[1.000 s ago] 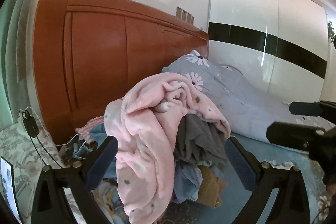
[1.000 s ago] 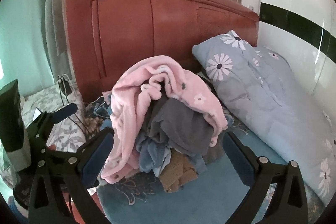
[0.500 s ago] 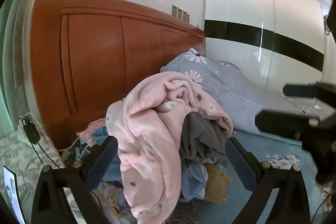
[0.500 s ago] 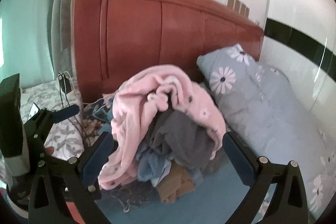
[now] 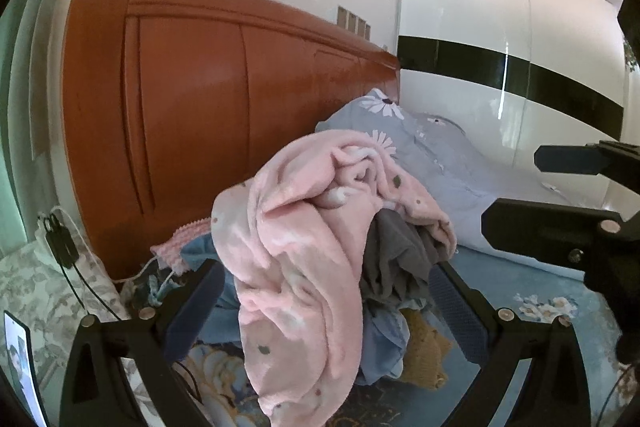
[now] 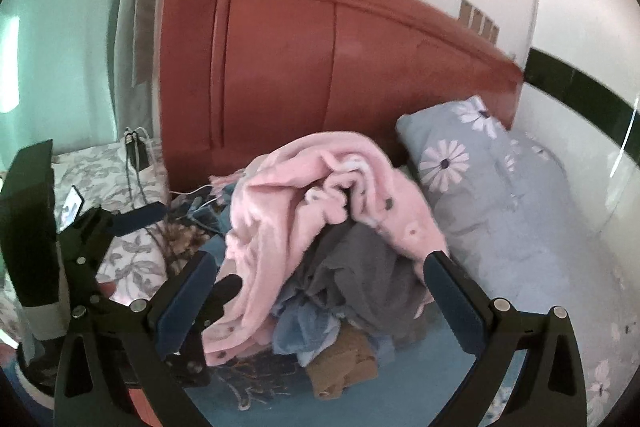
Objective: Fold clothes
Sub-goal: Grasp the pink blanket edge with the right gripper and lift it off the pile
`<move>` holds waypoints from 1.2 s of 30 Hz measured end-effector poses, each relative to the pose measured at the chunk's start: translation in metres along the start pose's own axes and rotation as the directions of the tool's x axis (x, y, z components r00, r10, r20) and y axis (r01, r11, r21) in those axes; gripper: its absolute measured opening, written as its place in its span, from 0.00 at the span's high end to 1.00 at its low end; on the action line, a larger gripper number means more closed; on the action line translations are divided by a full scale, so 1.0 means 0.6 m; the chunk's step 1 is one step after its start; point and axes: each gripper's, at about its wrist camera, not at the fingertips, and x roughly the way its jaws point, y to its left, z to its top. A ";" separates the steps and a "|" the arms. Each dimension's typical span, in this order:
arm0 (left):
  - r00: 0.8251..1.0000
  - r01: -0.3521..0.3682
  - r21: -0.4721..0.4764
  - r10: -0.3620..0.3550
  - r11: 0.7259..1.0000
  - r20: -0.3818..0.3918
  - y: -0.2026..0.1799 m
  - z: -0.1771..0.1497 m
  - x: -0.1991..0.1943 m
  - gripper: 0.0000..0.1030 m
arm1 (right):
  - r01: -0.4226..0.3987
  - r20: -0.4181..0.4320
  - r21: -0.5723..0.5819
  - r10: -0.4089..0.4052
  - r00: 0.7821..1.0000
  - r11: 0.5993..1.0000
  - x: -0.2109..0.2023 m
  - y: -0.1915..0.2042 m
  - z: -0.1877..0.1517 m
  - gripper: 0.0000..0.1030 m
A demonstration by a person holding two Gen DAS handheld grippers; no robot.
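A heap of clothes lies on the bed in front of the headboard. On top is a pink fleece garment (image 5: 304, 259) (image 6: 288, 211). Under it are a grey garment (image 5: 396, 259) (image 6: 360, 275), a light blue one (image 5: 380, 347) (image 6: 304, 327) and a brown one (image 5: 424, 351) (image 6: 344, 367). My left gripper (image 5: 326, 311) is open, its fingers either side of the heap's near face, holding nothing. My right gripper (image 6: 320, 299) is open too, framing the heap without gripping it. Each gripper shows in the other's view: the right gripper (image 5: 532, 195) at the right edge, the left gripper (image 6: 180, 251) at the lower left.
A red-brown wooden headboard (image 5: 192, 115) stands behind the heap. A grey-blue flowered pillow and duvet (image 6: 500, 195) lie to its right, before a white wardrobe with a black stripe (image 5: 520, 75). At the left, a flowered cloth (image 6: 100, 187) carries charger cables (image 5: 60, 243) and a lit phone (image 6: 72, 211).
Both grippers have edged a little closer to the heap and both views have tilted slightly. The clothes have not moved, and both grippers stay open.
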 end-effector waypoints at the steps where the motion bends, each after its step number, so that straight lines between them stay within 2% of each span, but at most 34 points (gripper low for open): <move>1: 1.000 0.000 0.005 0.000 1.000 -0.005 0.001 -0.003 0.003 0.00 | 0.005 -0.007 0.005 -0.005 1.000 1.000 0.005 0.000 -0.001 0.00; 5: 0.999 -0.027 0.010 0.027 1.000 -0.019 0.016 -0.022 0.019 0.00 | 0.006 -0.022 0.019 -0.005 1.000 1.000 0.035 -0.009 0.001 0.00; 10: 0.997 -0.013 -0.077 0.007 0.997 -0.071 0.056 -0.053 0.049 0.00 | -0.007 -0.074 0.025 0.009 0.997 1.000 0.095 -0.030 0.017 0.00; 16: 0.994 0.000 -0.121 -0.014 0.993 -0.110 0.080 -0.081 0.087 0.00 | 0.123 -0.092 -0.015 -0.124 0.988 0.992 0.199 -0.054 0.060 0.00; 20: 0.991 0.015 -0.134 -0.032 0.991 -0.130 0.088 -0.098 0.109 0.00 | 0.177 -0.093 0.006 -0.176 0.980 0.984 0.260 -0.075 0.082 0.01; 22: 0.990 0.018 -0.139 -0.037 0.990 -0.134 0.091 -0.105 0.117 0.00 | 0.176 -0.098 0.020 -0.173 0.980 0.984 0.286 -0.082 0.092 0.03; 23: 0.990 0.020 -0.143 -0.040 0.989 -0.137 0.092 -0.106 0.121 0.00 | 0.169 -0.106 0.036 -0.164 0.981 0.985 0.297 -0.085 0.094 0.08; 25: 0.989 0.024 -0.153 -0.046 0.988 -0.142 0.094 -0.109 0.126 0.00 | 0.148 -0.127 0.068 -0.139 0.982 0.987 0.317 -0.091 0.098 0.25; 26: 0.988 0.027 -0.158 -0.051 0.987 -0.146 0.095 -0.110 0.128 0.00 | 0.134 -0.143 0.085 -0.121 0.982 0.987 0.328 -0.092 0.098 0.40; 27: 0.987 0.032 -0.163 -0.056 0.986 -0.149 0.095 -0.111 0.129 0.00 | 0.134 -0.167 0.111 -0.114 0.979 0.985 0.340 -0.096 0.097 0.61; 28: 0.987 0.037 -0.167 -0.063 0.985 -0.151 0.094 -0.112 0.129 0.00 | 0.129 -0.164 0.137 -0.106 0.981 0.982 0.340 -0.100 0.095 0.69; 30: 0.986 0.040 -0.163 -0.065 0.986 -0.152 0.093 -0.112 0.126 0.00 | 0.118 -0.154 0.189 -0.089 0.984 0.975 0.340 -0.108 0.091 0.78; 33: 0.988 0.030 -0.150 -0.052 0.988 -0.148 0.091 -0.109 0.115 0.00 | 0.081 -0.065 0.272 -0.066 0.996 0.959 0.300 -0.129 0.101 0.83; 36: 0.989 0.026 -0.157 -0.049 0.987 -0.138 0.090 -0.100 0.099 0.00 | 0.048 0.013 0.346 -0.056 0.998 0.937 0.244 -0.160 0.122 0.84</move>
